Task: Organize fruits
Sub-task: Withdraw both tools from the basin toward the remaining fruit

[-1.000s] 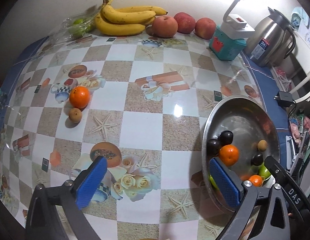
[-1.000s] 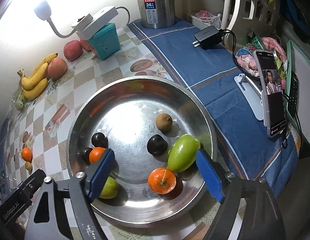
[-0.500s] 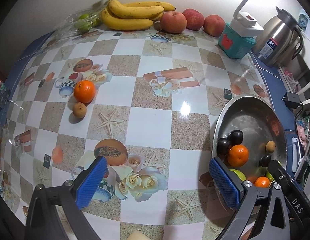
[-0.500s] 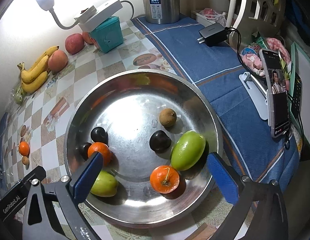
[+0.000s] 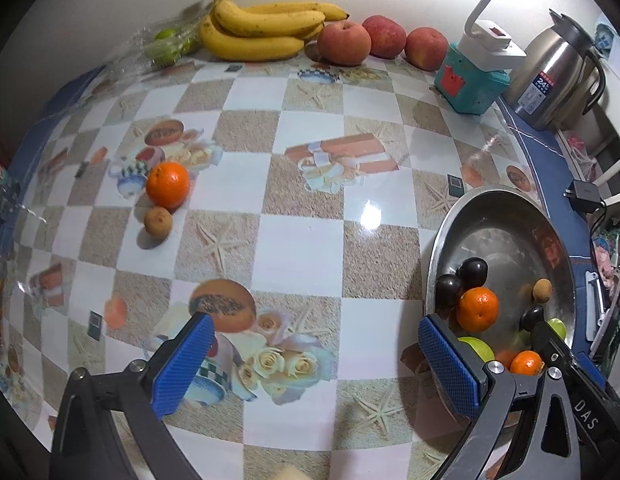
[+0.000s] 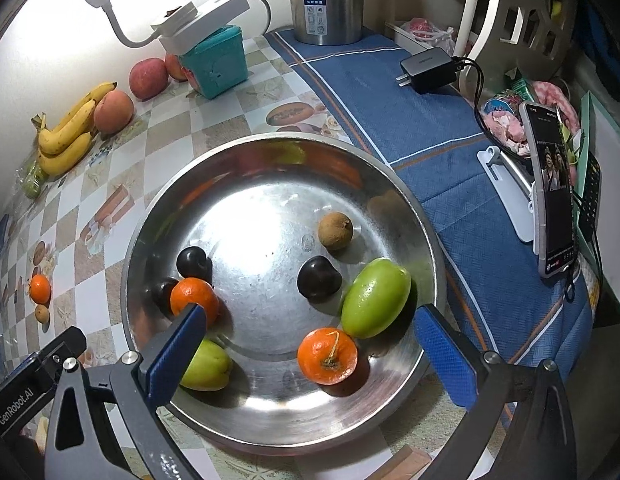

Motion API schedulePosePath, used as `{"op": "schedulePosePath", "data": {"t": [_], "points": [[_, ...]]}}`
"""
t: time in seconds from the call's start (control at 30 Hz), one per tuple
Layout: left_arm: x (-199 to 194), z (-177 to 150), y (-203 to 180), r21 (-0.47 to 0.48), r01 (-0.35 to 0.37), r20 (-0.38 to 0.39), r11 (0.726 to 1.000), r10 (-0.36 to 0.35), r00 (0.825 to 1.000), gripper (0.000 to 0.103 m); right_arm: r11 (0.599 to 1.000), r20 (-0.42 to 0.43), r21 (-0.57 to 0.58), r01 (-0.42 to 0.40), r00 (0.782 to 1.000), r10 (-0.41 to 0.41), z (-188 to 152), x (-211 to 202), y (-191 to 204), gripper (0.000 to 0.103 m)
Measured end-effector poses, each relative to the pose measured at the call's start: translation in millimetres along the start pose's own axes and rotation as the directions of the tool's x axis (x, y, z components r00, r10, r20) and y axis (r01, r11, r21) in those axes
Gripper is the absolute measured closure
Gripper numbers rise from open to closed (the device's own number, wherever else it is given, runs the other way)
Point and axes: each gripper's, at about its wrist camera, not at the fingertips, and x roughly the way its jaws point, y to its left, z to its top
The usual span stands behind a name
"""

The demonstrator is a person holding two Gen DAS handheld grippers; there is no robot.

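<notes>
A steel bowl [image 6: 266, 204] at the right of the table holds a green mango [image 6: 375, 298], two oranges [image 6: 327, 356], a green apple [image 6: 208, 368], dark plums [image 6: 317, 278] and a small brown fruit [image 6: 335, 231]. My right gripper [image 6: 310, 310] hangs over the bowl's near side, open wide, with nothing touching its pads. My left gripper [image 5: 314, 322] is open above the tablecloth, left of the bowl [image 5: 505, 232]. An orange [image 5: 167, 185] and a small brown fruit [image 5: 158, 221] lie together at the table's left.
Bananas [image 5: 262, 28], three apples [image 5: 343, 43] and bagged green fruit [image 5: 166, 42] line the back wall. A teal box [image 5: 471, 84] with a lamp and a steel kettle [image 5: 557, 76] stand at the back right. A charger [image 6: 427, 66] and a phone on a stand [image 6: 549, 192] sit right of the bowl.
My right gripper's jaws have spread wider over the bowl, uncovering the green apple. The fruit lies where it was, and the left gripper has kept still.
</notes>
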Motion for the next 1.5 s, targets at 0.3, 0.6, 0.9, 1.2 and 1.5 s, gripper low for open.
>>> {"op": "schedulePosePath", "data": {"t": [0.3,0.6,0.9,1.2,1.5], "points": [[-8.9,9.1,10.0,0.030,0.006,0.029,1.000,-0.007,1.000,0.000,1.000,-0.012,-0.015,-0.025,1.000,0.025,-3.4,0.4,12.8,0.000],[-15.2,26.7,60.8,-0.032,-0.043,0.063,0.999,0.045,0.997,0.000,0.997,-0.001,-0.062,-0.043,0.999,0.043,-9.9,-5.8,39.7,0.000],[-6.6,36.4,137.8,-0.182,-0.077,0.035,0.980,0.085,0.996,0.000,0.988,-0.015,-0.149,-0.045,0.999,0.044,-14.3,-7.5,76.9,0.000],[-9.0,36.8,177.8,-0.239,-0.069,0.033,0.969,0.079,0.996,0.000,0.973,-0.016,-0.210,-0.092,0.996,0.090,-23.1,-11.9,117.4,0.000],[-6.7,38.5,203.1,-0.312,-0.012,0.032,0.950,0.023,0.999,0.000,0.945,-0.011,-0.263,-0.192,0.980,0.196,-35.0,-22.4,161.9,0.000]]}}
